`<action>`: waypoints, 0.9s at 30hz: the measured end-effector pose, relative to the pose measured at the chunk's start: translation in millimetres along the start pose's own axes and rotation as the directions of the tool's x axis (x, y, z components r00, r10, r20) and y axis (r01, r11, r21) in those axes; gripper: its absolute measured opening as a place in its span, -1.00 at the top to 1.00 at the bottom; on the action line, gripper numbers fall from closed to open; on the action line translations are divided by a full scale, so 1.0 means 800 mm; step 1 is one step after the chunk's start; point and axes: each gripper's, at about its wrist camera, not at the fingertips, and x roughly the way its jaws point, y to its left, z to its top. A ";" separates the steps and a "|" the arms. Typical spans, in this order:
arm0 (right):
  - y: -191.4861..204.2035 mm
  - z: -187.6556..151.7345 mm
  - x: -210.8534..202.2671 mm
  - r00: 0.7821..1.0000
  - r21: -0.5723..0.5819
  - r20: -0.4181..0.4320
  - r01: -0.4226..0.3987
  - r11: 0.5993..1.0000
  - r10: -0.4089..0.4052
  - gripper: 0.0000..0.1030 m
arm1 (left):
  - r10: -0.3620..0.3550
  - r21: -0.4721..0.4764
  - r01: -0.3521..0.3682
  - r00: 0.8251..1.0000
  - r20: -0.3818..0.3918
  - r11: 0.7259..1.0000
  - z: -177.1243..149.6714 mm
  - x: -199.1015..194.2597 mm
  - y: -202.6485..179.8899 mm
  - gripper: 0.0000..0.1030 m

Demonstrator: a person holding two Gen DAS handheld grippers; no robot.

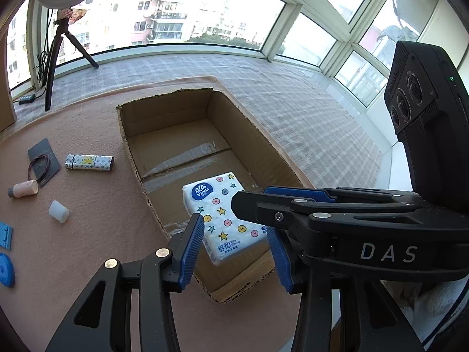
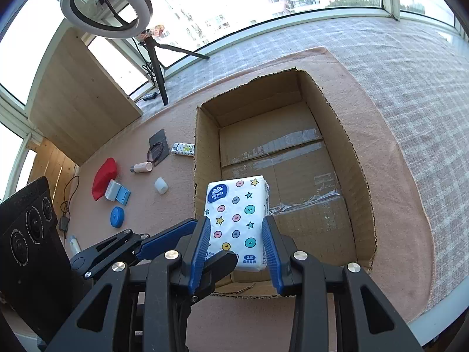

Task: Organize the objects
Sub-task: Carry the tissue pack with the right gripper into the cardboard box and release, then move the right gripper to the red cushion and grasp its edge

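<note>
Tissue pack (image 2: 237, 220) over cardboard box (image 2: 348, 158)
Right gripper (image 2: 236, 245) clamps the pack's sides; left gripper (image 1: 234, 246) spread wide, empty, alongside.

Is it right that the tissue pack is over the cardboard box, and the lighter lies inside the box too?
Not quite. The tissue pack is over the cardboard box, between the fingers of the right tool, but the lighter lies outside the box, on the pink mat at its left. The left wrist view shows it.
</note>
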 end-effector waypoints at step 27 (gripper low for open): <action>0.105 0.009 0.026 0.999 -0.082 0.008 -0.052 0.995 0.053 0.17 | 0.158 -0.170 -0.147 0.986 0.051 0.974 -0.059 -0.107 0.132 -0.30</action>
